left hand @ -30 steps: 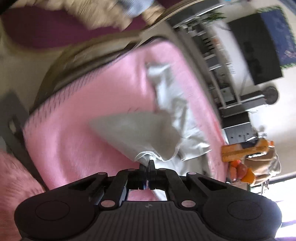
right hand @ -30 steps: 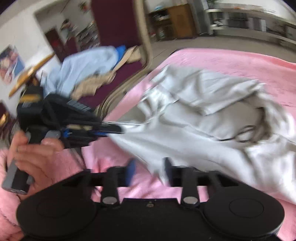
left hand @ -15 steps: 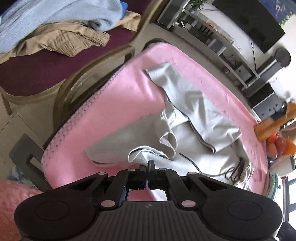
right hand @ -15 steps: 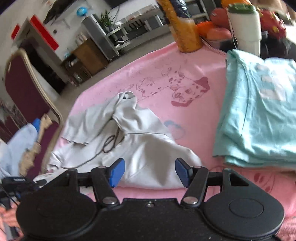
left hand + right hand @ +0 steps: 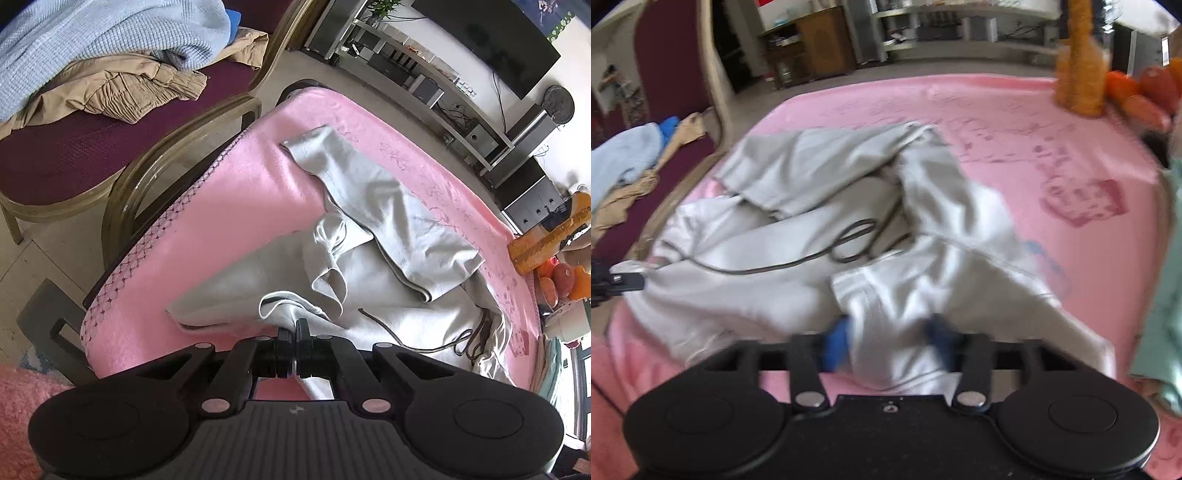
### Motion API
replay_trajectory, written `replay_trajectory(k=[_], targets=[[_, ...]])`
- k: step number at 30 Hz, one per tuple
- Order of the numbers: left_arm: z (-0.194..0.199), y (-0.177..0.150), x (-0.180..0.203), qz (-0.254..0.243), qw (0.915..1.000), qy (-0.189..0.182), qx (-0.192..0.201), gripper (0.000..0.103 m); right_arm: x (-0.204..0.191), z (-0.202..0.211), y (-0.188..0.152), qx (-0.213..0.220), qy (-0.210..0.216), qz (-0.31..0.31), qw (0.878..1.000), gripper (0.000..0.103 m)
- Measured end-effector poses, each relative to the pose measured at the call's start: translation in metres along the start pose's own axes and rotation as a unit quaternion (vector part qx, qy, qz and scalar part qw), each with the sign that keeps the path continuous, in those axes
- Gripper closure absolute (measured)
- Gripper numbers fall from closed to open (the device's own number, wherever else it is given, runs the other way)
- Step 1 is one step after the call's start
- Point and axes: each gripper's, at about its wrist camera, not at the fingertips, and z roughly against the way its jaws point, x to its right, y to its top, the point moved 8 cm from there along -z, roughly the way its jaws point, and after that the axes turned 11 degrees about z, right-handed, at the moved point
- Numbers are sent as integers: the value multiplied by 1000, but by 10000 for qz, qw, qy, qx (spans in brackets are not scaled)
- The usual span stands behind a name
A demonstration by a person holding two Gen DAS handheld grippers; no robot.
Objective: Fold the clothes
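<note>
Our left gripper [image 5: 294, 332] has its jaws pressed together on a fold of the grey trousers [image 5: 388, 266], pinching the cloth at the near edge of the table. Our right gripper [image 5: 890, 332] stands with its blue fingers [image 5: 836, 341] apart, a bunched ridge of the same cloth lying between them; that view is blurred, so we cannot tell whether the pads touch the fabric yet, and we judge it has no hold.

The trousers lie crumpled on the pink blanket [image 5: 236, 206] that covers the table. From the left gripper they spread away toward the far edge and to the right; one leg runs long toward the far left corner and lies over the rest. A dark drawstring [image 5: 849, 243] loops across the middle of the heap. In the right view the left gripper shows at the left edge of the table, so the two holds sit along the near edge, the right one nearer the waistband end, as far as we can judge.

The coming move, we think, turns on that line: with both grippers on the near edge, the cloth can be drawn taut between them before any fold.

Beyond the table stand a chair [image 5: 110, 147] heaped with other clothes, and a folded teal garment [image 5: 1171, 258] at the right edge.
</note>
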Motion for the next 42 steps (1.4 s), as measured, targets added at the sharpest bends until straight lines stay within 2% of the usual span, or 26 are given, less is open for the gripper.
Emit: replay_trajectory(k=[1, 7, 12, 14, 17, 19, 20, 21, 23, 25, 27, 28, 32, 35, 40, 42], targets=[[1, 0, 0, 20, 10000, -23, -1, 103, 4, 7, 3, 86, -83, -88, 9999, 97], [5, 3, 3, 97, 9997, -230, -5, 103, 40, 60, 39, 766, -401, -602, 9944, 97], [1, 16, 19, 36, 9992, -388, -49, 103, 94, 90, 97, 1285, -689, -1041, 9838, 97], [-6, 23, 25, -19, 9995, -330, -2, 103, 115, 83, 122, 1317, -843, -1156, 9809, 97], [-19, 30, 33, -102, 9998, -191, 47, 103, 146, 54, 149, 1203, -860, -1601, 9760, 97], [-28, 35, 38, -158, 9998, -98, 80, 103, 161, 26, 159, 1047, -760, -1943, 9724, 91], [-32, 36, 40, -193, 9998, -29, 102, 103, 167, 12, 162, 968, -668, -2114, 9703, 84], [-35, 35, 38, -253, 9995, 110, 142, 103, 167, 4, 160, 926, -653, -2206, 9688, 75], [-37, 34, 34, -312, 9989, 291, 188, 103, 164, -1, 152, 913, -652, -2277, 9672, 70], [-37, 34, 30, -239, 9990, 322, 178, 103, 158, 6, 141, 980, -652, -2232, 9676, 63], [-37, 34, 25, -104, 9994, 289, 147, 103, 156, 18, 121, 974, -572, -2343, 9656, 50], [-36, 33, 24, -68, 9995, 289, 143, 103, 156, 25, 111, 968, -529, -2405, 9644, 50], [-37, 29, 17, -19, 9993, 360, 113, 103, 145, 25, 53, 584, 322, -3180, 9457, 52], [-38, 26, 15, -15, 9990, 441, 98, 103, 135, 4, 17, 239, 967, -3712, 9232, 67], [-40, 23, 10, 51, 9988, 483, 65, 103, 125, -28, -22, -225, 1408, -4388, 8872, 70], [-40, 23, 10, 84, 9987, 490, 52, 103, 121, -32, -24, -171, 1570, -4468, 8806, 71]])
